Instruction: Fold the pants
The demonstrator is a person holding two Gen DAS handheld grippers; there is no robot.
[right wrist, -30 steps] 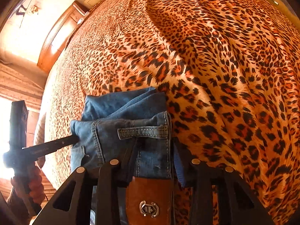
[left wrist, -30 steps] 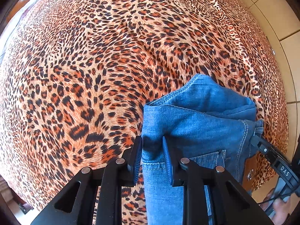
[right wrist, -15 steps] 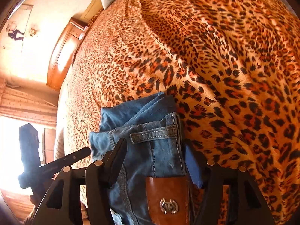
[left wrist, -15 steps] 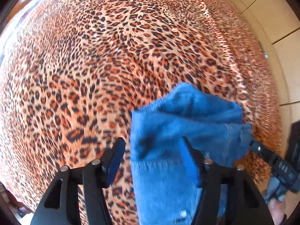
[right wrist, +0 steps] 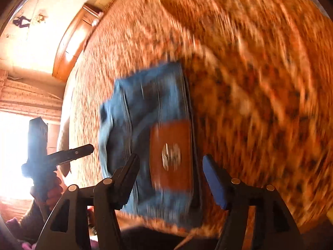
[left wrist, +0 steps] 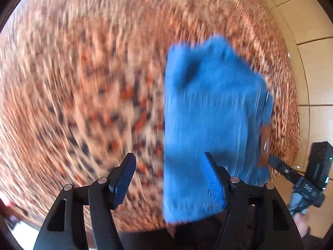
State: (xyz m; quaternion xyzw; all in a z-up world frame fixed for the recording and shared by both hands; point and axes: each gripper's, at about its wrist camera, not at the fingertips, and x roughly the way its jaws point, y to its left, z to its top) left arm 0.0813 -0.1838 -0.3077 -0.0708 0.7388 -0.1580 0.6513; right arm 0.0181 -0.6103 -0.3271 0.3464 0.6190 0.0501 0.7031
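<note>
Left wrist view: heavy motion blur. Left hand-held gripper [left wrist: 169, 179] with jaws spread; they have just been opening. The near edge of the folded blue jeans [left wrist: 210, 125] shows between the pads, but neither pad presses on the denim. The jeans lie as a compact folded stack on the leopard-print bedspread [left wrist: 83, 104], near the bed's right edge as seen here, with tiled floor [left wrist: 312, 20] beyond. Right hand-held gripper [left wrist: 291, 173] visible at lower right, just off the stack's right side; small white lettering on its finger is too blurred to read.

Right wrist view: also blurred. Right hand-held gripper [right wrist: 169, 181] with jaws spread, likewise just been opening; nothing pinched. The jeans [right wrist: 145, 112] sit below and ahead of it. A brown leather waistband patch [right wrist: 171, 154] faces up, carrying a metal emblem, probably a brand mark, not legible. Left hand-held gripper [right wrist: 68, 155] stands off the stack's left side. Wooden headboard [right wrist: 72, 39] at the bed's far end.
</note>
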